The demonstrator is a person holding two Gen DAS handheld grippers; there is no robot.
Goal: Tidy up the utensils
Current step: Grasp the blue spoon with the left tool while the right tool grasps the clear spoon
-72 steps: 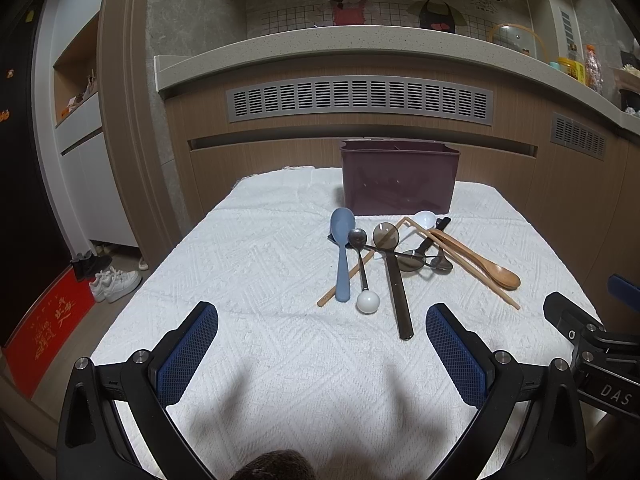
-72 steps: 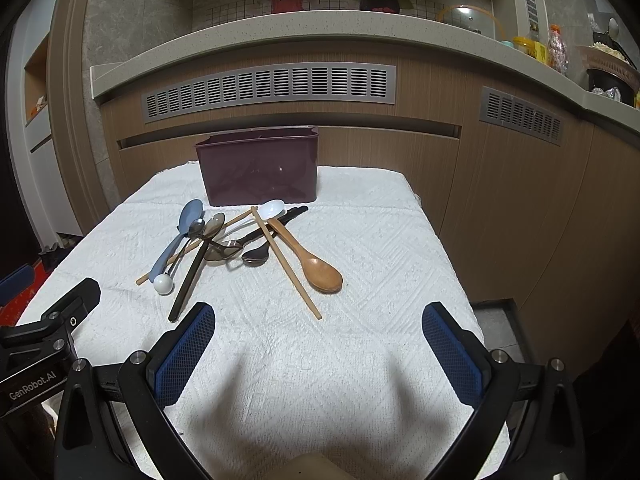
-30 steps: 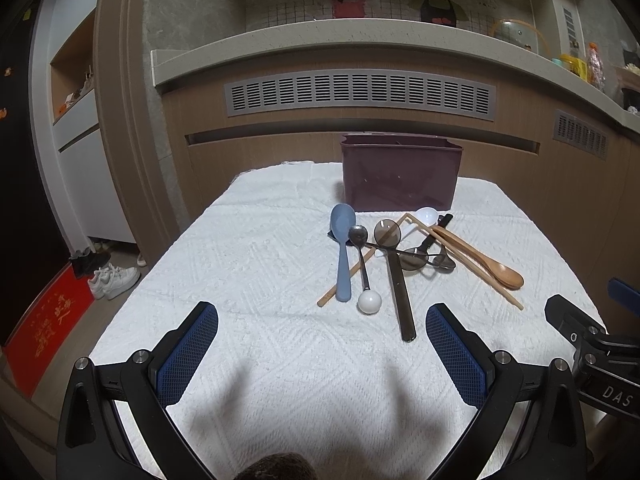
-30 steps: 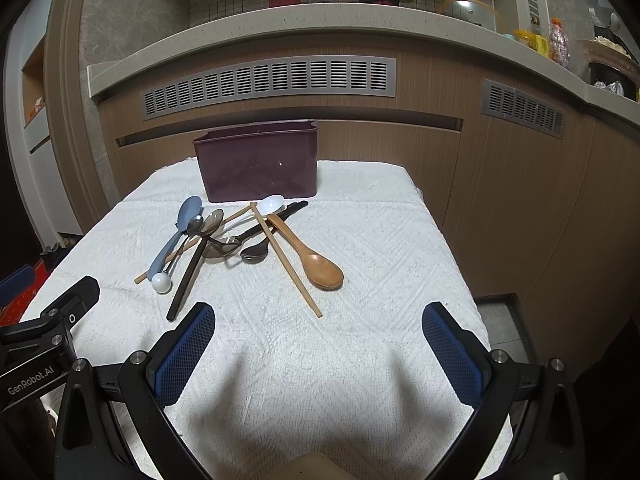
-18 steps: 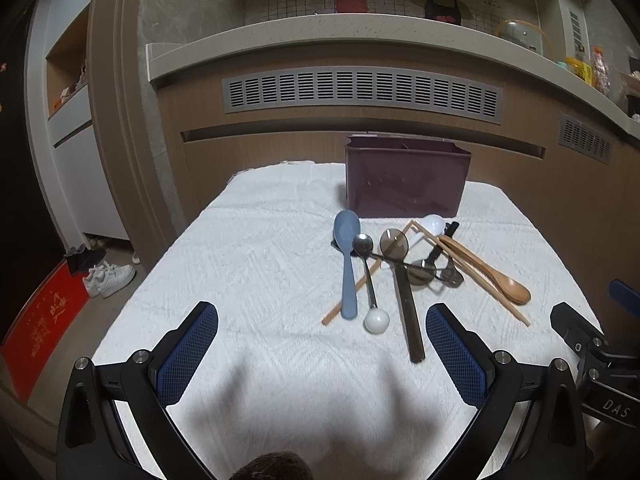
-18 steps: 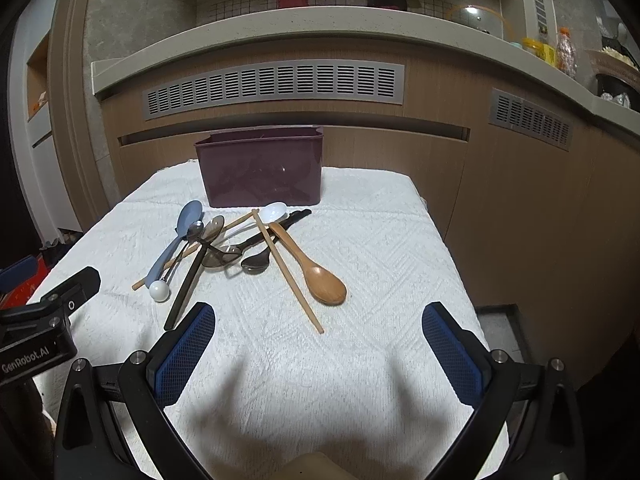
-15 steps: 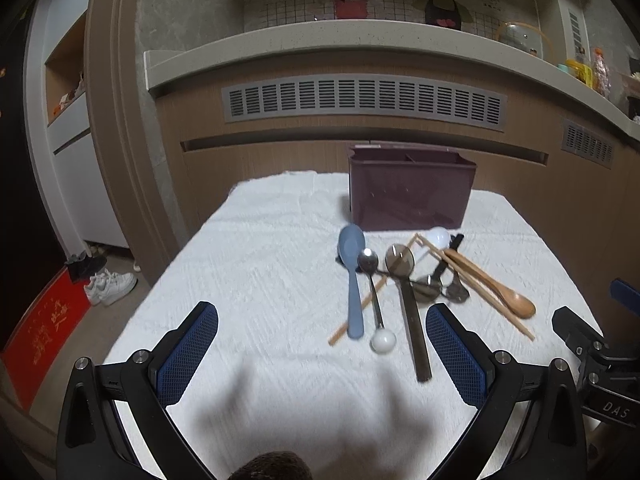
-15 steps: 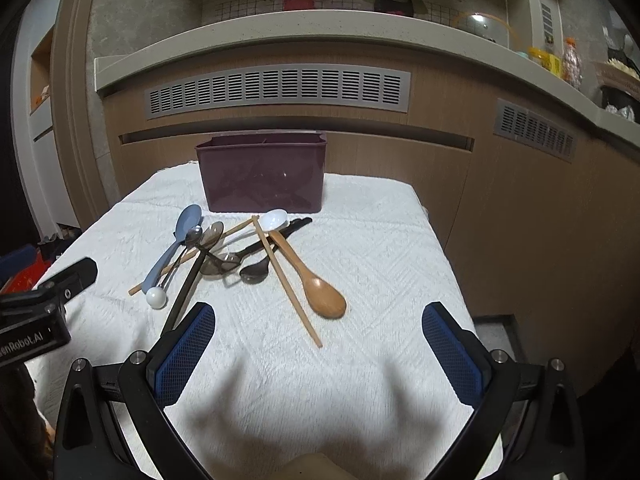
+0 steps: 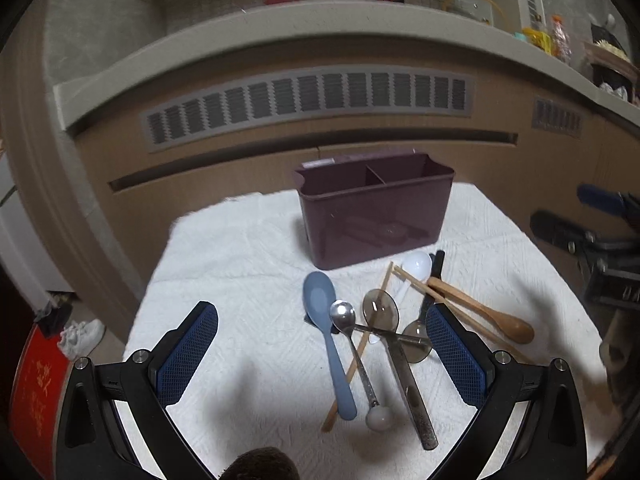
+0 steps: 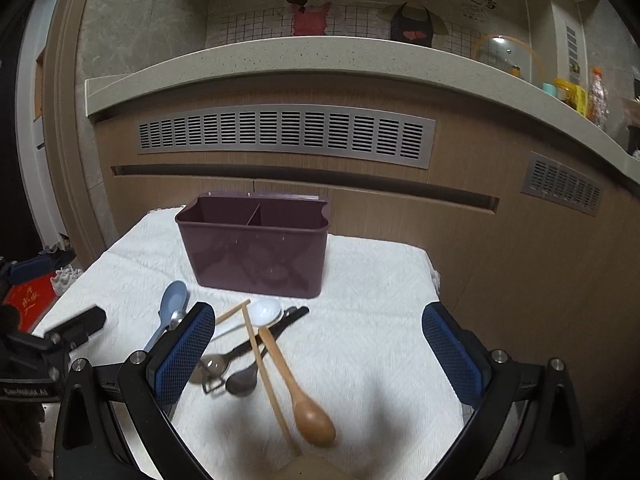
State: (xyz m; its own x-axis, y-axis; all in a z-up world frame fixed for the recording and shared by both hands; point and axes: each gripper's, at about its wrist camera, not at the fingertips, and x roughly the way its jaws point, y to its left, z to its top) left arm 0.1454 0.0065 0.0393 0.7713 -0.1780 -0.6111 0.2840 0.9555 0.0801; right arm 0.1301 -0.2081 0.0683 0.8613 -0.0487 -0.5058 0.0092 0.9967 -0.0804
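Both tools nearer, left tool (image 9: 320,356) and right tool (image 10: 316,352) agape, utensils (image 9: 372,340) between pads

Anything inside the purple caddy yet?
The purple caddy has a divider and both compartments look empty near the top. Their floors are hidden by its front wall. All utensils, including the wooden spoon, lie on the cloth.
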